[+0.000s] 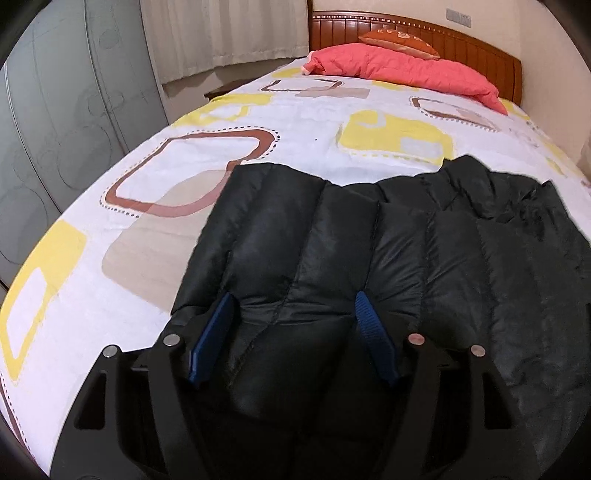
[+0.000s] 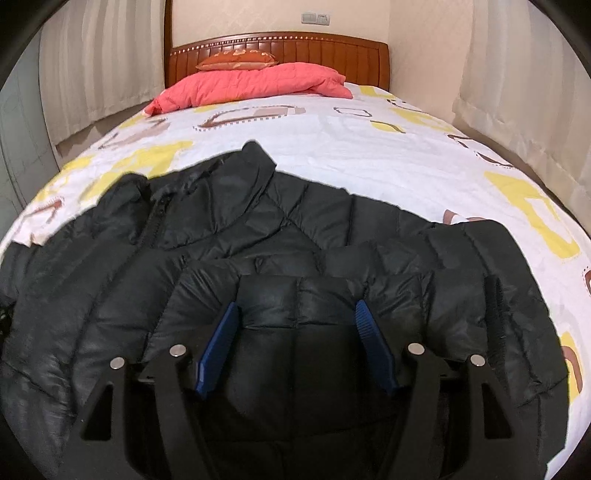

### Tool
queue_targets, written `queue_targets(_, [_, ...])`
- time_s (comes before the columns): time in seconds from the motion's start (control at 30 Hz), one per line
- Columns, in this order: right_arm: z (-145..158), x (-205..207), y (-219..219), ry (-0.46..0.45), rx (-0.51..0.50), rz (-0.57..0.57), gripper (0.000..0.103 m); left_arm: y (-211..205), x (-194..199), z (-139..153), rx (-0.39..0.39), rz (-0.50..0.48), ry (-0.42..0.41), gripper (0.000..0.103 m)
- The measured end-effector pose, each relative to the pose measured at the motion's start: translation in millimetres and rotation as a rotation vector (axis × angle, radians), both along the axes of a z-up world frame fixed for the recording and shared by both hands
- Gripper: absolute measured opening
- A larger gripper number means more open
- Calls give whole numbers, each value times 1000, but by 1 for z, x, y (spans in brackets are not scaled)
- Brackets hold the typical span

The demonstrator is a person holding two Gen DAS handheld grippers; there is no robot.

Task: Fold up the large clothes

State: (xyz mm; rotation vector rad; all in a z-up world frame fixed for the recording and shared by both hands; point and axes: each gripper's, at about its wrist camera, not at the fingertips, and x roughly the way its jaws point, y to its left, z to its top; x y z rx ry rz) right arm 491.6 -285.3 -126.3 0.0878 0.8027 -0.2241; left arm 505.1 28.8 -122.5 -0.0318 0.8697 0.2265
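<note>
A black quilted puffer jacket (image 2: 258,229) lies spread across the near end of the bed (image 1: 317,122), on a white bedspread patterned with yellow and brown rounded squares, well apart from the coral quilted pillow (image 2: 255,86) and the small orange cushion (image 2: 236,61) that rest against the wooden headboard (image 2: 332,51) at the far end. The jacket is front-up, its stand collar toward the headboard and its zipper line running down toward the near edge, which suits a fold that brings the sides inward first. In the right wrist view a padded panel, probably a sleeve or side section, already lies over the jacket's body, and the right gripper (image 2: 297,314) hovers low over that panel with its blue-padded jaws spread wide; fabric bulges up between them, yet the pads do not look pressed into it, so it appears to hold nothing. The left gripper (image 1: 295,306) is in much the same posture over the other side of the jacket, jaws wide apart, straddling a puffy ridge of quilting near a seam without clamping it. Both point steeply down at the cloth, a stance that fits either reaching for a pinch or having let go after laying a fold. The thick, slippery shell will likely spring back, so a firm bite on a seam or edge seems wise. Beyond the bed, pale curtains (image 1: 221,33) hang beside the headboard.
</note>
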Motion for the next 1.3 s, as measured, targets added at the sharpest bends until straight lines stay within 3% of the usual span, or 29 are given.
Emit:
queue_targets(0.2, [31, -61, -25, -22, 60, -20, 67, 32, -58, 30, -112, 9, 7, 82])
queue_targets(0.4, [37, -150, -63, 28, 99, -73, 67, 79, -162, 32, -241, 57, 30, 82])
queue_targets(0.5, [33, -207, -85, 52, 122, -107, 67, 97, -208, 24, -284, 71, 63, 82])
queue_targets(0.73, [13, -316, -106, 106, 186, -143, 67, 128, -314, 1, -490, 113, 123, 82])
queue_targets(0.93, [-8, -379, -103, 141, 277, -144, 67, 130, -370, -2, -644, 101, 105, 82])
queue_targets(1.0, [-11, -397, -96, 129, 301, -123, 67, 130, -385, -10, -761, 89, 111, 82])
queue_targets(1.07, [-11, -414, -89, 113, 334, -92, 67, 127, -394, -15, -823, 73, 117, 80])
queue_targets(1.13, [-15, -424, -84, 108, 399, -46, 67, 121, -404, -17, -830, 44, 103, 75])
queue_targets(1.2, [-14, -430, -76, 91, 386, -23, 65, 117, -411, -16, -806, 28, 90, 65])
queue_targets(1.27, [-14, -430, -72, 91, 374, -17, 48, 112, -413, -14, -804, 20, 85, 60])
queue_targets(1.3, [-16, -430, -72, 90, 388, -20, 44, 110, -414, -13, -804, 22, 82, 59])
